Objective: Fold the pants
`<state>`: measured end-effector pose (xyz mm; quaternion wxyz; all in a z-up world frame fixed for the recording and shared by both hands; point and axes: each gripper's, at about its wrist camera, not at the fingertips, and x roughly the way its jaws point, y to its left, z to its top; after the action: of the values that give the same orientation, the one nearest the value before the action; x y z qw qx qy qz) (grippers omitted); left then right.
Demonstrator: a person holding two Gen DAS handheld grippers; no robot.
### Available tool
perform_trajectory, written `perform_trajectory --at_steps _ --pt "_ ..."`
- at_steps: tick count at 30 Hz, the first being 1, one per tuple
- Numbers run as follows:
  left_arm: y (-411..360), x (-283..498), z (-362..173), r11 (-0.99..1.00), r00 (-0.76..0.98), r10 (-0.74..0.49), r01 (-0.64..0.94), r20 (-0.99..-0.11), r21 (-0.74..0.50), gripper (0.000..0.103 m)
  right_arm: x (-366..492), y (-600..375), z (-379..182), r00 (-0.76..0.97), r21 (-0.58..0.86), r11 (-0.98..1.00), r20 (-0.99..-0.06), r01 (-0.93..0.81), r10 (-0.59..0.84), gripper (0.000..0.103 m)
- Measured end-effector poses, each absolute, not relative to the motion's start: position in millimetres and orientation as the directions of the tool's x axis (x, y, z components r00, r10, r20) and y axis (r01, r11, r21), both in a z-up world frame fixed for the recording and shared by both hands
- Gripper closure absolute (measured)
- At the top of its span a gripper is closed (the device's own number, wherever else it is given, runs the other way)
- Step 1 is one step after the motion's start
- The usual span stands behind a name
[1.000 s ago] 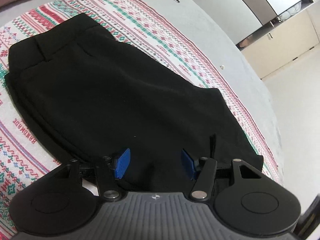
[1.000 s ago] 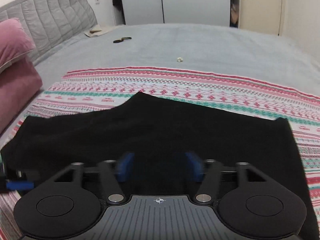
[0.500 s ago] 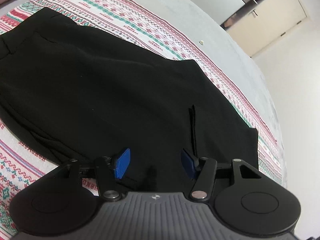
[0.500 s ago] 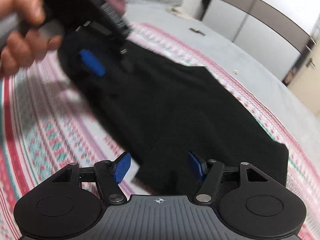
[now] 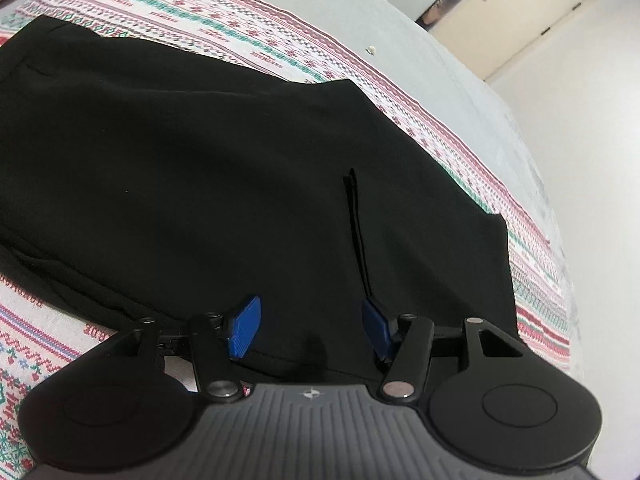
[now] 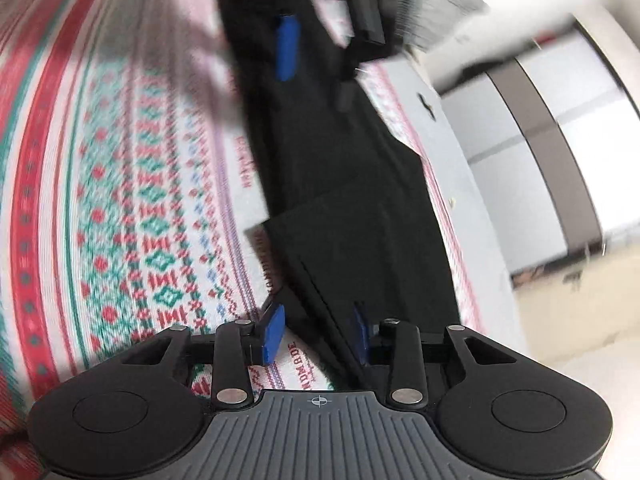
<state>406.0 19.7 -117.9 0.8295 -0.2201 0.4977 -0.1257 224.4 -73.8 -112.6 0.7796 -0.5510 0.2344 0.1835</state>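
Black pants [image 5: 200, 160] lie flat, folded lengthwise, on a patterned blanket [image 5: 280, 52]. My left gripper [image 5: 310, 326] hovers open over their near edge, with only fabric below its blue pads and a seam slit just ahead. In the right wrist view the pants [image 6: 360, 220] run away as a long dark strip. My right gripper [image 6: 316, 334] is low at their near corner. Its jaws are closing with the fabric's edge between them, and a gap still shows beside the left pad [image 6: 272, 332]. The left gripper's blue pad [image 6: 287, 48] shows blurred at the far end.
The blanket [image 6: 140, 200] covers a grey bed [image 5: 420, 52]. A small dark object [image 6: 426, 104] and a pale speck [image 5: 371, 50] lie on the bedsheet. White wardrobe doors [image 6: 520, 128] and a beige door [image 5: 520, 20] stand beyond the bed.
The right gripper has rolled far over and dropped to the pants' near corner, its jaws narrowing. The left gripper has slid sideways along the pants toward the seam slit, still open.
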Motion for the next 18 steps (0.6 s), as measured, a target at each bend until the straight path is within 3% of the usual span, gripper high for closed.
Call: perform_trajectory --at_steps 6,8,10,14,18 --pt "10.5 405.3 -123.4 0.885 0.459 -0.415 0.003 -0.786 -0.465 0.019 214.5 -68.3 -124.6 0.816 -0.77 0.304 -0.577 -0.561 0.043 0.086" --pt "8.3 404.2 -123.5 0.884 0.454 -0.421 0.01 -0.785 -0.468 0.019 219.8 -67.6 -119.2 0.811 -0.749 0.36 -0.583 -0.556 0.039 0.102" --pt "8.3 404.2 -122.6 0.874 0.451 -0.438 0.011 -0.778 -0.486 0.019 226.9 -73.0 -101.8 0.822 -0.696 0.501 -0.566 -0.515 0.058 0.103" --pt "12.3 403.8 -124.3 0.828 0.443 -0.5 -0.006 -0.744 -0.56 0.019 247.0 -119.0 -35.7 0.805 -0.327 0.852 -0.57 -0.408 0.167 0.103" --pt "8.9 402.6 -135.7 0.755 0.418 -0.581 -0.043 -0.698 -0.654 0.019 261.5 -171.1 -11.4 0.789 0.002 0.956 -0.563 -0.295 0.245 0.103"
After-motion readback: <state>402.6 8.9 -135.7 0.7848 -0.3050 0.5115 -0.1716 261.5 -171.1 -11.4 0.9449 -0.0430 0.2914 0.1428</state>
